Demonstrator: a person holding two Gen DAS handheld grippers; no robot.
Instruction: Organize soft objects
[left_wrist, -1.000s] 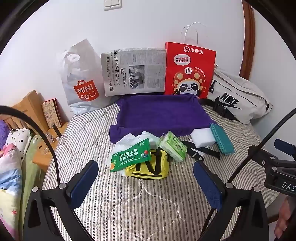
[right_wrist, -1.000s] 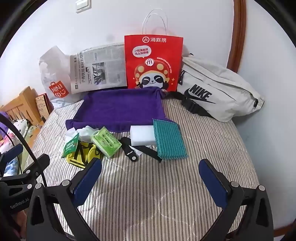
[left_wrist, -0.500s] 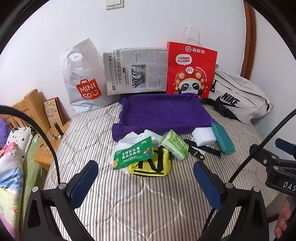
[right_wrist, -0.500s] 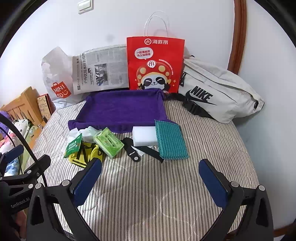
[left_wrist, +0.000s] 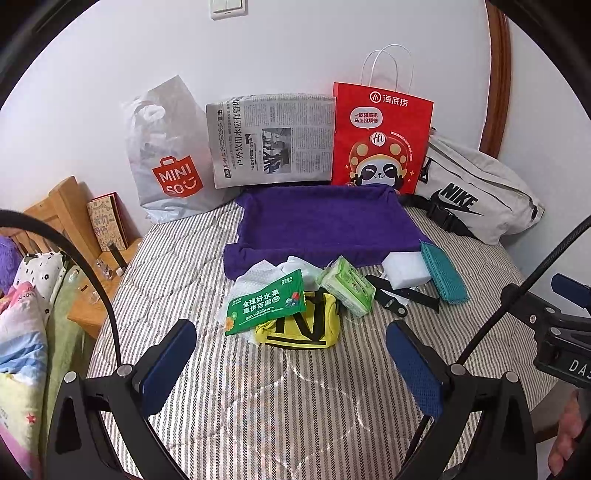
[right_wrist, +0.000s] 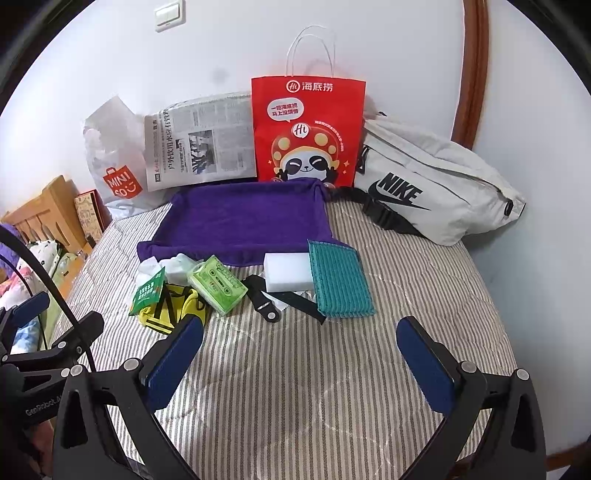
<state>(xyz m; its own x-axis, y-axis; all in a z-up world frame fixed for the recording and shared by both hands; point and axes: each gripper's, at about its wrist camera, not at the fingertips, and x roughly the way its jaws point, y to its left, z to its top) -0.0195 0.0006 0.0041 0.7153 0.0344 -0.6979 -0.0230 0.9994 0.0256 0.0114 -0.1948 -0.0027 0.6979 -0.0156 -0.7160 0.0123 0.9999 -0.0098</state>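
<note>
Left gripper (left_wrist: 290, 356) hangs with jaws spread and empty above the striped bed (left_wrist: 258, 406); the green packet (left_wrist: 266, 307) leans on the yellow pouch (left_wrist: 303, 325), so a careless pinch might drag both; right gripper (right_wrist: 299, 358), likewise spread, faces the white sponge (right_wrist: 286, 271) and teal cloth (right_wrist: 338, 284) before the purple towel tray (right_wrist: 243, 218); bags line the far wall.

The white plastic bag (left_wrist: 168, 155) at ten o'clock read "MINISO". The red paper bag (left_wrist: 380, 140) at twelve o'clock carried "海底捞". The grey waist bag (left_wrist: 476, 192) at two o'clock said "NIKE". The green packet (left_wrist: 267, 306) showed "全球好水果". The newspaper (left_wrist: 271, 140) bore a Chinese headline, partly legible.
</note>
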